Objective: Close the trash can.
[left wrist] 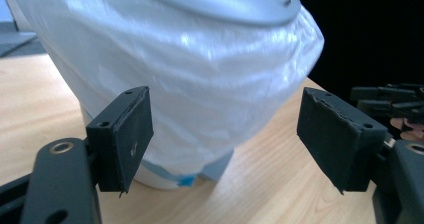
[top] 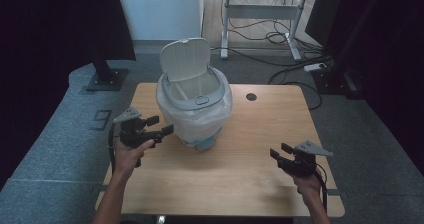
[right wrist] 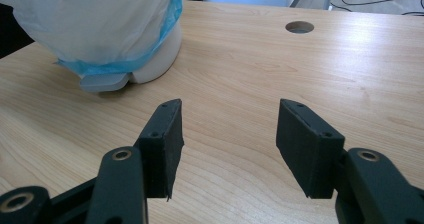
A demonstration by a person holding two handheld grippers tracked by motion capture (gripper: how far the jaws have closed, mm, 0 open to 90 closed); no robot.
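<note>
I am holding the right gripper [top: 281, 152] low over the near right part of the table [top: 240, 179], its jaws spread about halfway with nothing between them but bare wood. It is sitting well apart from the bin [top: 196, 101], which is lying ahead and to its left. I am keeping the left gripper [top: 159, 125] much nearer: its jaws are standing wide and empty, pointing at the bag [left wrist: 200, 84] that is draped over the bin's side, just short of touching the plastic. The bin is standing upright at the middle of the table, toward the far edge, with its lid [top: 185, 59] tipped up and back. I am judging the left hand better placed for the bag.
</note>
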